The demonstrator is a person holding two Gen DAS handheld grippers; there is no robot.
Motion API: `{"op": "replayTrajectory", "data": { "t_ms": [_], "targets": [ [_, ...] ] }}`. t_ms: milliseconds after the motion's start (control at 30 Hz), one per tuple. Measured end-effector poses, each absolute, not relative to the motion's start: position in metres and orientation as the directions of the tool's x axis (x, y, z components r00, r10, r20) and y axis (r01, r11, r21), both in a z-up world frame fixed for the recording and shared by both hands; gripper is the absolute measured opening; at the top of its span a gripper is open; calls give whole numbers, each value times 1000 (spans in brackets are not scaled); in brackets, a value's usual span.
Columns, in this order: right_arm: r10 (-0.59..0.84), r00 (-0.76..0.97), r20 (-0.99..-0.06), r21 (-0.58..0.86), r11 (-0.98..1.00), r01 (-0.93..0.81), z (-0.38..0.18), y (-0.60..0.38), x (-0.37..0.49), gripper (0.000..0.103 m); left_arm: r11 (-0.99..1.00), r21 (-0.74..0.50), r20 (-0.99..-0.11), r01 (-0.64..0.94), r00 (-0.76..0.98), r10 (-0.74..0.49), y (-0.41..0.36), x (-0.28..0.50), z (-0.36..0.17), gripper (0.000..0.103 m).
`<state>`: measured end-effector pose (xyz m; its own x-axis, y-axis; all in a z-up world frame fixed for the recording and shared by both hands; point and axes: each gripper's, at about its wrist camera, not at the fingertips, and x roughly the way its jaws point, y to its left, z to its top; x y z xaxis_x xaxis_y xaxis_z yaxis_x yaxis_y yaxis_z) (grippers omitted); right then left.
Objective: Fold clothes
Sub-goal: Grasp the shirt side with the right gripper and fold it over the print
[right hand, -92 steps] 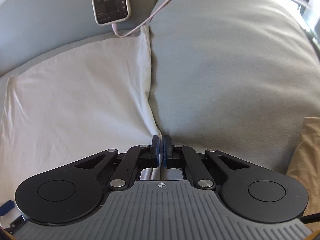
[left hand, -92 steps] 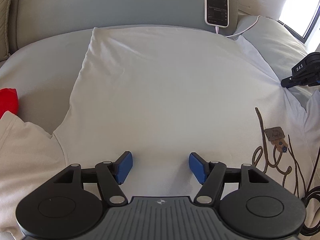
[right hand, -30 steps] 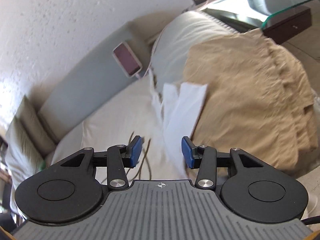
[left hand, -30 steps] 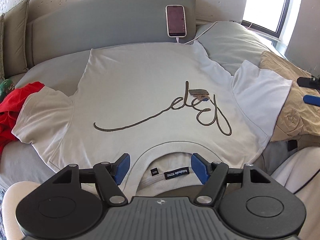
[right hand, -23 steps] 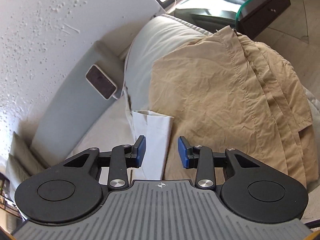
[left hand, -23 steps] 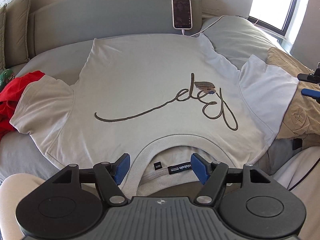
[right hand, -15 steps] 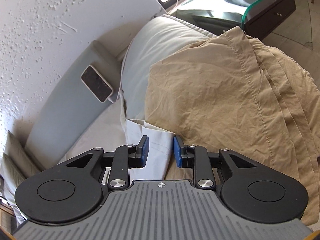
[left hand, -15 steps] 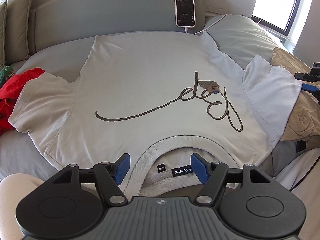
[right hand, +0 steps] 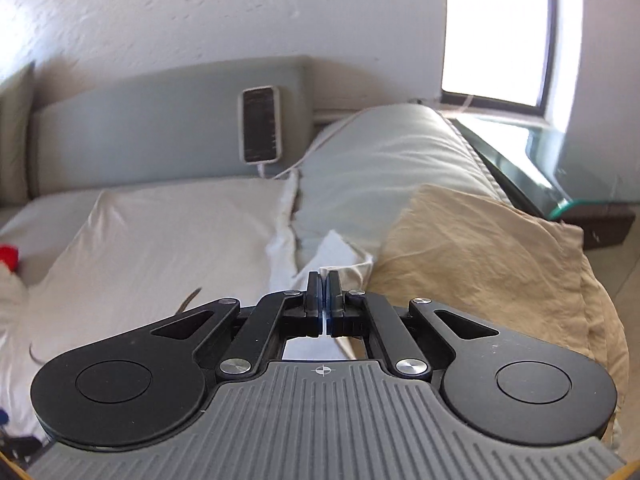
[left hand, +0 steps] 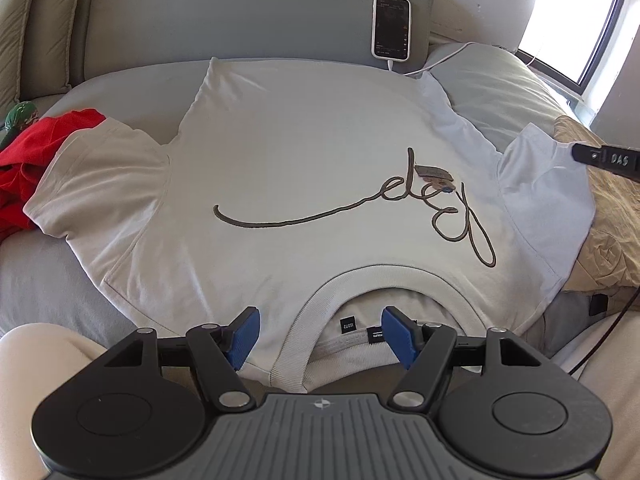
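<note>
A white T-shirt (left hand: 304,168) with dark script lettering lies spread face up on the grey sofa, its collar (left hand: 320,304) nearest me. My left gripper (left hand: 320,336) hovers open just over the collar, one blue pad on either side of the neck opening, holding nothing. In the right wrist view my right gripper (right hand: 324,282) is shut on the edge of the shirt's right sleeve (right hand: 340,254), where it lies against a tan garment. In the left wrist view the right gripper's black tip (left hand: 600,158) sits at that sleeve (left hand: 536,184).
A phone (left hand: 391,27) on a white cable leans on the sofa back. A red garment (left hand: 28,152) lies at the left, a crumpled tan garment (right hand: 480,264) at the right beside a grey cushion (right hand: 384,160). A glass table (right hand: 560,160) stands beyond. A person's knee (left hand: 36,348) is near left.
The right gripper rolled level, moved onto the right sleeve's edge and closed its jaws on it. The left gripper stayed open over the collar, drifting only slightly.
</note>
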<state>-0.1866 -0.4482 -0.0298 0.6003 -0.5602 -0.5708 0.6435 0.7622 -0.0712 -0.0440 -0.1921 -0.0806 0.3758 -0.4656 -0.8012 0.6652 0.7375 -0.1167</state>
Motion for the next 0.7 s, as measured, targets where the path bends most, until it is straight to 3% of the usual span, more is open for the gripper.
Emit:
{"op": "replayTrajectory", "data": {
  "t_ms": [200,333,367,467,567,600,667,700],
  "targets": [
    [-463,591,-660,-263,880,395,-91,-375,-154,2,748,-120,-806,653,376,-457,-181,-39,-86,67],
    [-392,546,-741,-237,912,334,-117,-361,-145,7,751,-117,-808,650,377,-452,-177,-37,-88,67],
    [-387,543,-745,-230,913,336,-114,-360,-146,11,751,-119,-808,649,377,-453,-177,-37,-88,67],
    [-320,574,-754,-126,927,352,-96,-366,-155,42,755,-128,-806,643,377,-457,-175,-35,-89,67],
    [-300,641,-707,18,898,440,-70,-388,-173,38,757,-133,-806,639,375,-458,-176,-35,-89,67],
    [-331,646,-687,38,873,487,-62,-397,-177,31,757,-132,-807,639,375,-457,-176,-35,-89,67],
    [-437,605,-666,5,808,589,-57,-415,-176,18,755,-132,-809,643,370,-457,-179,-36,-89,67],
    [-478,576,-663,-16,778,629,-59,-425,-173,17,752,-132,-810,646,366,-458,-180,-37,-89,67]
  ]
}}
